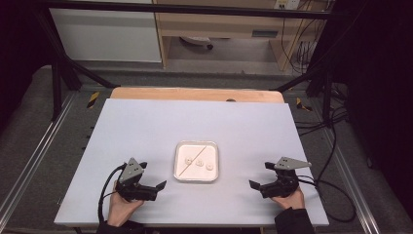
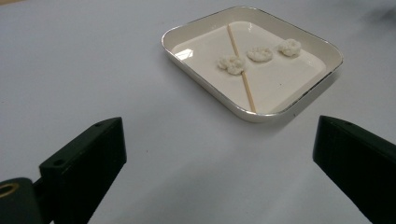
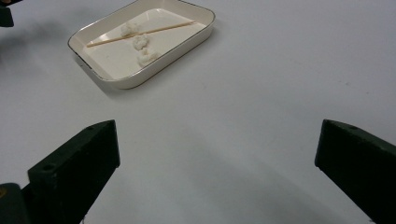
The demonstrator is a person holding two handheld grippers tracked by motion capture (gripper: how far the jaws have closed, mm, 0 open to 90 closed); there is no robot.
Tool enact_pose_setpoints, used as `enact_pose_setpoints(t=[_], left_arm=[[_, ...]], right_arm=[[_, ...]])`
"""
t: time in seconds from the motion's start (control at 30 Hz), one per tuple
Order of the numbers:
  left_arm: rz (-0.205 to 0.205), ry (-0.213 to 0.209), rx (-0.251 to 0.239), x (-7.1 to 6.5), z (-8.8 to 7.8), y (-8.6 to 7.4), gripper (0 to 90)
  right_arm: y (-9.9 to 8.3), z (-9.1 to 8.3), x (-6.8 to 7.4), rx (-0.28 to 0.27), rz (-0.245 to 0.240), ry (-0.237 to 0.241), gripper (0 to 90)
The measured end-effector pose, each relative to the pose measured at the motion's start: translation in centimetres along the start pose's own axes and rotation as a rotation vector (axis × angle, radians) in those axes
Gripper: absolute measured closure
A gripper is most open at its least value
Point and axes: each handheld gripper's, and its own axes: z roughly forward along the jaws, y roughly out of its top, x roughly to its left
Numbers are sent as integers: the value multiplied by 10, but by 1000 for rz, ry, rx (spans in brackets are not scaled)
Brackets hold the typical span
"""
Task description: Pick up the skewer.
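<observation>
Shallow cream rectangular tray (image 1: 196, 176) w/ rounded corners sits near the middle of the white bench (image 1: 146, 126), a bit toward the person's side. Inside it: 3 small whitish lumpy dough-like pieces (image 1: 199, 163) in a short row, apart from each other, plus 1 thin wooden skewer (image 1: 197, 157) lying diagonally across the tray floor, corner to corner. In the left gripper view the skewer (image 2: 241, 69) touches or overlaps the nearest lump (image 2: 231, 64); the other 2 lie just beside it. Left gripper (image 1: 150, 178) rests low over the bench, left of the tray and well apart from it, held in the person's left hand (image 1: 121, 207); its 2 black fingers (image 2: 88, 163) are spread wide w/ nothing between them, pointed at the tray. Right gripper (image 1: 261, 176) sits right of the tray, also well apart, in the right hand (image 1: 288, 200); its fingers (image 3: 77, 165) are likewise spread wide, bare bench between them, tray (image 3: 154, 70) ahead and off to the side in that view. Grey 3-cornered plate on top of each gripper.
</observation>
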Motion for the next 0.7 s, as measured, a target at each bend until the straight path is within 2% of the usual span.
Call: enact_pose_setpoints(t=[0.13, 0.7], left_arm=[[-6, 7, -1, 2, -2, 1, 27], [32, 44, 45, -1, -1, 21, 33]], right_arm=[[0, 0, 0, 1, 2, 2, 7], [0, 0, 0, 3, -1, 0, 6]])
